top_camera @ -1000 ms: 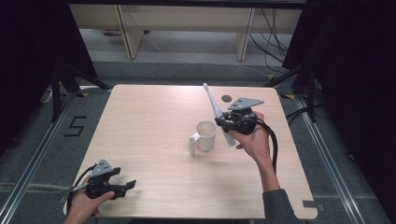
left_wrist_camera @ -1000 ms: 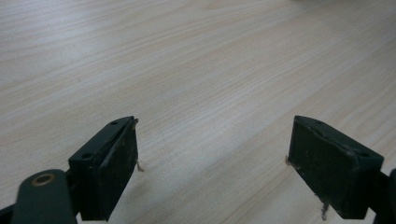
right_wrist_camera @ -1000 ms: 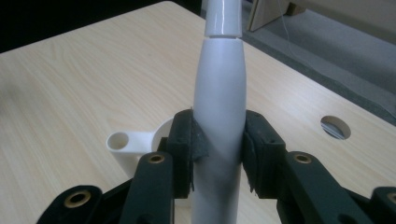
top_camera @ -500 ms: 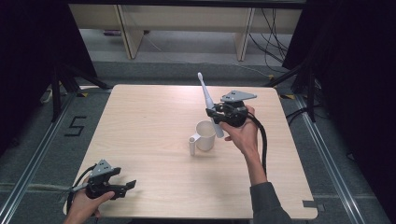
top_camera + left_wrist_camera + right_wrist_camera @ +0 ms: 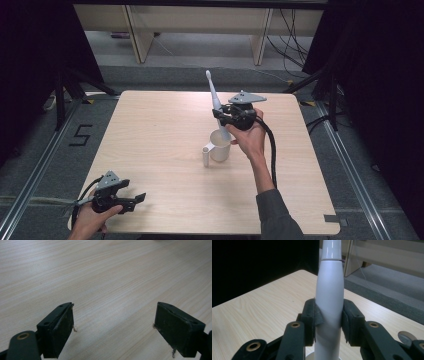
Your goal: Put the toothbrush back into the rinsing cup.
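A white electric toothbrush (image 5: 214,96) stands nearly upright, head up, with my right gripper (image 5: 223,116) shut on its thick handle. Its lower end hangs just above a white mug (image 5: 220,148) at the middle of the table, and the mug's handle points to the left. In the right gripper view the pads clamp both sides of the toothbrush (image 5: 329,295), and my right gripper (image 5: 329,320) looks along it. My left gripper (image 5: 136,199) rests open at the table's near left corner. Bare wood lies between the jaws of my left gripper (image 5: 113,327).
The light wooden table (image 5: 150,130) carries little else. A small round disc (image 5: 405,336) lies near the far right side. Beyond the far edge stand shelf legs (image 5: 135,30) and loose cables (image 5: 295,35). Dark curtains flank both sides.
My right gripper has carried the toothbrush leftward, from right of the mug to above it, and the toothbrush has tipped more upright. The left gripper has stayed put.
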Demonstrator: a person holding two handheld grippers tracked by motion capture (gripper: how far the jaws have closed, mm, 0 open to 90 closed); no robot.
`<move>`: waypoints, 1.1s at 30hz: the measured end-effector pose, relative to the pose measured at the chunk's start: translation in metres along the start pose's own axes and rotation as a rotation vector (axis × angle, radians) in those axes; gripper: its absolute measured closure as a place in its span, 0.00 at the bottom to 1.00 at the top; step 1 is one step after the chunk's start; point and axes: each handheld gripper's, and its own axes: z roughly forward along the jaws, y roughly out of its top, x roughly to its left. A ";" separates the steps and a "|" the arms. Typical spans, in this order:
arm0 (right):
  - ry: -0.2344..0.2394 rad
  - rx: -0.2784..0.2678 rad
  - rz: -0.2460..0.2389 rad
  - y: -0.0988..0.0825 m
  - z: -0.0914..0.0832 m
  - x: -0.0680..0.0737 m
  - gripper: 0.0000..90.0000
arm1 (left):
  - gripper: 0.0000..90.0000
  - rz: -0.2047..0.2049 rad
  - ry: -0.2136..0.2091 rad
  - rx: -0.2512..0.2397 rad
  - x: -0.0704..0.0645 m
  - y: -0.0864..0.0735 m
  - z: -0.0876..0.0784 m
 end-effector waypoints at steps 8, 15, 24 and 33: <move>0.003 -0.003 0.012 -0.005 0.013 0.002 0.75 | 0.17 0.008 -0.001 0.006 0.001 0.000 -0.001; -0.014 -0.005 0.041 -0.018 0.022 -0.001 0.75 | 0.17 -0.003 -0.004 -0.005 0.000 0.000 0.000; -0.017 0.010 0.072 -0.035 0.028 -0.001 0.75 | 0.17 0.008 0.001 0.005 0.001 0.000 -0.001; -0.014 0.038 0.063 -0.051 0.033 0.001 0.74 | 0.17 0.000 -0.001 0.000 0.000 0.000 0.000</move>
